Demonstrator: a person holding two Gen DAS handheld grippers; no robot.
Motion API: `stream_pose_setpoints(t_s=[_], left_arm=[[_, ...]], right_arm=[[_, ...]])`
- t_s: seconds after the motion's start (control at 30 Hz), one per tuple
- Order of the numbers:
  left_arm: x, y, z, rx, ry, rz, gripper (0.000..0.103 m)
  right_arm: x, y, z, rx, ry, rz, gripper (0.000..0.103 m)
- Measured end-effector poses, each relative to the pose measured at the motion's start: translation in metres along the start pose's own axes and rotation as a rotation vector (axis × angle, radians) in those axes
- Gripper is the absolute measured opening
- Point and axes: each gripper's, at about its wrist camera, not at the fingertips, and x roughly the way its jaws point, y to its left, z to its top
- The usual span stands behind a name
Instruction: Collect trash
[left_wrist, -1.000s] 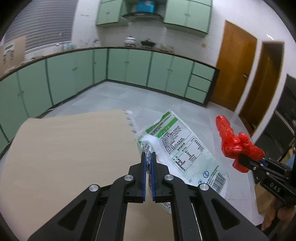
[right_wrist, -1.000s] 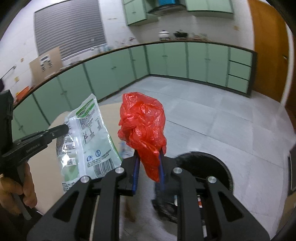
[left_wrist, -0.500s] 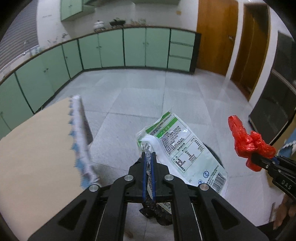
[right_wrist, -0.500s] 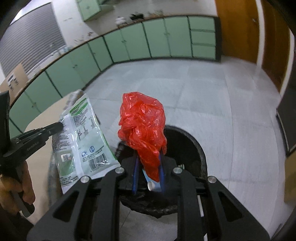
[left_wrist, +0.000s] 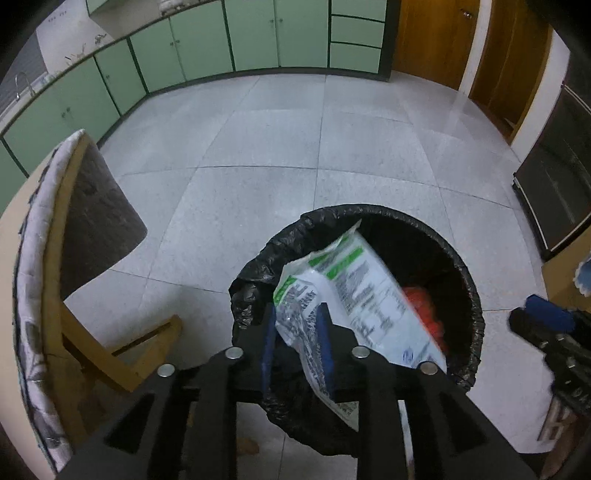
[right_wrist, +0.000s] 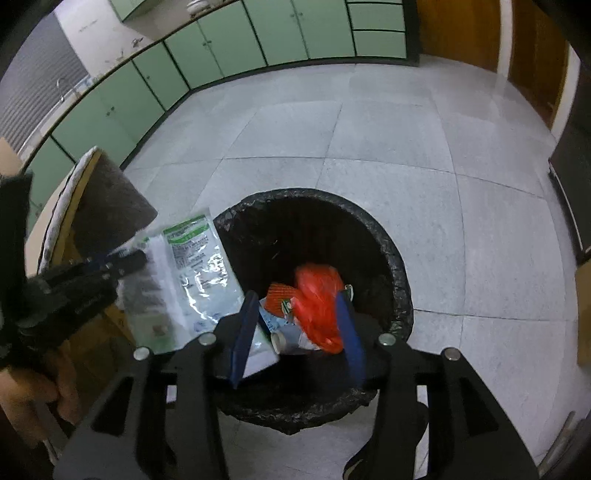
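Observation:
A black-lined trash bin (left_wrist: 369, 211) stands on the floor below both grippers. My left gripper (left_wrist: 297, 343) hangs over its near left rim with its jaws opening. The green-and-white plastic wrapper (left_wrist: 362, 295), blurred, lies loosely between the parted blue pads and slants over the bin mouth. My right gripper (right_wrist: 296, 306) is over the bin (right_wrist: 295, 195), jaws opening, pressing on nothing. The red plastic bag (right_wrist: 317, 295) has left it and sits blurred inside among other trash. The right wrist view shows the wrapper (right_wrist: 184, 273) at the left gripper's (right_wrist: 136, 260) tips.
A wooden table with a patterned cloth edge (left_wrist: 33, 258) stands close to the left of the bin. Grey tiled floor (left_wrist: 295, 129) spreads beyond. Green cabinets (left_wrist: 258, 37) line the far wall, wooden doors (left_wrist: 432, 37) at right. A person's hand (right_wrist: 37, 398) holds the left gripper.
Both grippers came down from above the table to right over the bin. Both pairs of jaws parted; the red bag dropped from the right gripper into the bin and the wrapper came loose.

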Motion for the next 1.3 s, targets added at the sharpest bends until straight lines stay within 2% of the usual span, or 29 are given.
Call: stream_pose_setpoints(t_s=[0.13, 0.3, 0.4, 0.53, 0.63, 0.7, 0.83, 0.97, 1.07, 1.3], left_arm=[[-0.002, -0.003, 0.001, 0.010, -0.009, 0.014, 0.027], [-0.002, -0.002, 0.001, 0.008, -0.006, 0.014, 0.032], [-0.004, -0.003, 0.002, 0.009, -0.017, 0.015, 0.039], [-0.017, -0.001, 0.001, -0.004, -0.050, 0.024, 0.061], [-0.029, 0.003, -0.002, -0.016, -0.055, 0.019, 0.065], [-0.047, 0.006, -0.009, -0.022, -0.072, 0.014, 0.068], [-0.107, 0.020, -0.037, -0.057, -0.169, 0.002, 0.086], [-0.177, 0.034, -0.075, -0.074, -0.278, 0.045, 0.096], [-0.224, 0.049, -0.105, -0.114, -0.329, 0.041, 0.097], [-0.319, 0.077, -0.167, -0.223, -0.428, 0.059, 0.097]], right_arm=[[-0.009, -0.006, 0.001, 0.042, -0.040, -0.005, 0.043], [-0.011, -0.012, -0.001, 0.067, -0.042, -0.001, 0.043], [-0.012, -0.013, 0.001, 0.065, -0.044, 0.001, 0.043], [-0.010, -0.012, -0.003, 0.050, -0.029, 0.002, 0.043], [-0.011, -0.006, -0.008, 0.030, -0.013, -0.007, 0.043], [-0.018, 0.002, -0.015, 0.002, -0.008, -0.014, 0.045], [-0.057, 0.027, -0.027, -0.047, -0.058, -0.035, 0.071], [-0.105, 0.059, -0.050, -0.101, -0.099, -0.039, 0.081], [-0.146, 0.087, -0.068, -0.144, -0.150, -0.041, 0.089], [-0.230, 0.131, -0.090, -0.197, -0.249, -0.027, 0.094]])
